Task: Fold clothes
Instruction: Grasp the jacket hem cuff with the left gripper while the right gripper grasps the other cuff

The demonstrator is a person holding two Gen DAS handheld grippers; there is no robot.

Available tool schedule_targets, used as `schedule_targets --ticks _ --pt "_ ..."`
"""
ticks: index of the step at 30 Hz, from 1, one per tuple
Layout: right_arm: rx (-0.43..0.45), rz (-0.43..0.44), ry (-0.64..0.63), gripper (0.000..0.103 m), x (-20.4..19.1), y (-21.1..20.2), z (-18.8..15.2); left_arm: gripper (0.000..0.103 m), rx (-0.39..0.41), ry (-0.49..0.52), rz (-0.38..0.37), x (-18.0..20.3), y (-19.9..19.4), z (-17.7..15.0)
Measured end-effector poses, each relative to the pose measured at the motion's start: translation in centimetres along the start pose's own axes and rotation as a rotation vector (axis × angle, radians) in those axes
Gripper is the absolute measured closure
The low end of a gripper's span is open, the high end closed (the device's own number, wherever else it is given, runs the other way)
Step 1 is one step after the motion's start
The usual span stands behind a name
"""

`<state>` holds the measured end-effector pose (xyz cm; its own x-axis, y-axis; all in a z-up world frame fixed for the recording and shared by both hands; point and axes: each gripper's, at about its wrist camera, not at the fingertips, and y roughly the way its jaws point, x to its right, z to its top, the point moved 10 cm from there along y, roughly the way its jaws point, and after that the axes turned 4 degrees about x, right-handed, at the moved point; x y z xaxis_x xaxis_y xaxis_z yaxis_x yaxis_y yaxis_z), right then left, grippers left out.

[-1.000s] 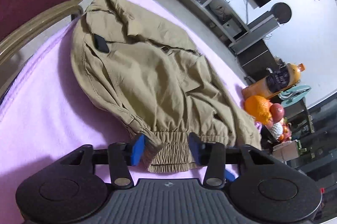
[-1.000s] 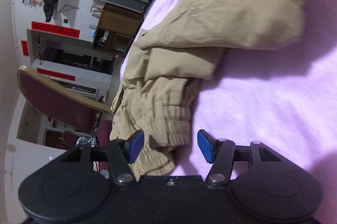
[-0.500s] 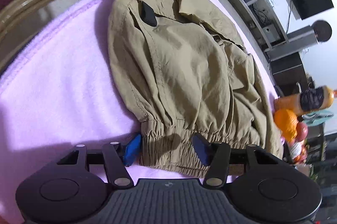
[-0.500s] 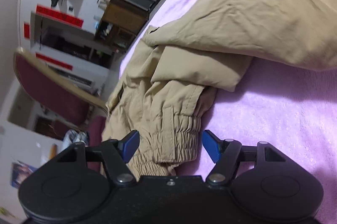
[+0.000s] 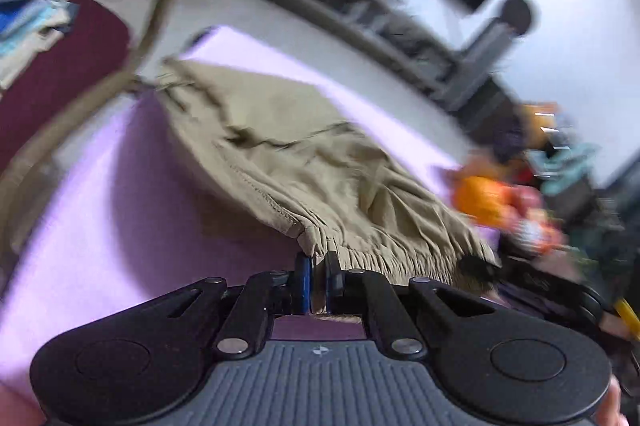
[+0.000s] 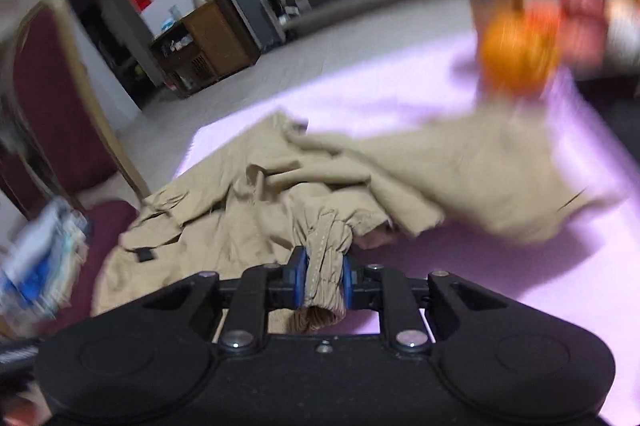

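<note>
We see the khaki jacket [image 5: 304,162] spread from the centre of the left wrist frame down to the left gripper [image 5: 316,280], whose blue pads are pinched together on a corner of the elastic hem at lower centre; its jaws have just been closing and the fabric is clamped between them. In the right wrist frame the jacket [image 6: 400,166] fills the middle, and the right gripper [image 6: 324,280] at lower centre is clamped on a gathered elastic cuff, its jaws having just closed onto that bunched cloth. The garment lies on the pink blanket [image 5: 100,226], rumpled, with its near edge drawn up off the surface toward both tools. Half a second ago both pairs of pads stood apart on either side of the hem and cuff, and the jacket lay flat; now the cloth is gripped and lifted, and both views are smeared with motion. A blurred orange fruit [image 6: 516,58] sits at the upper right of the right view, beyond the jacket.
</note>
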<state>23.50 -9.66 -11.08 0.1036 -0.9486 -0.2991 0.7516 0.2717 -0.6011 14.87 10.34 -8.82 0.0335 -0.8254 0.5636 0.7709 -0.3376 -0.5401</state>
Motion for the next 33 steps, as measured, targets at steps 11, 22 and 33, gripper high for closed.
schedule_targets --ticks 11,22,33 --pt "-0.192 0.061 -0.144 0.023 -1.1 -3.6 -5.8 0.098 -0.092 -0.169 0.163 -5.0 1.3 -5.7" --pt "-0.278 0.219 0.435 0.060 7.9 -0.3 -12.5 0.097 -0.055 -0.113 0.281 -6.2 0.9 -6.2" --pt "-0.195 0.061 -0.030 0.049 2.1 1.1 -13.7 0.095 -0.090 -0.025 0.423 -7.7 1.7 -7.1"
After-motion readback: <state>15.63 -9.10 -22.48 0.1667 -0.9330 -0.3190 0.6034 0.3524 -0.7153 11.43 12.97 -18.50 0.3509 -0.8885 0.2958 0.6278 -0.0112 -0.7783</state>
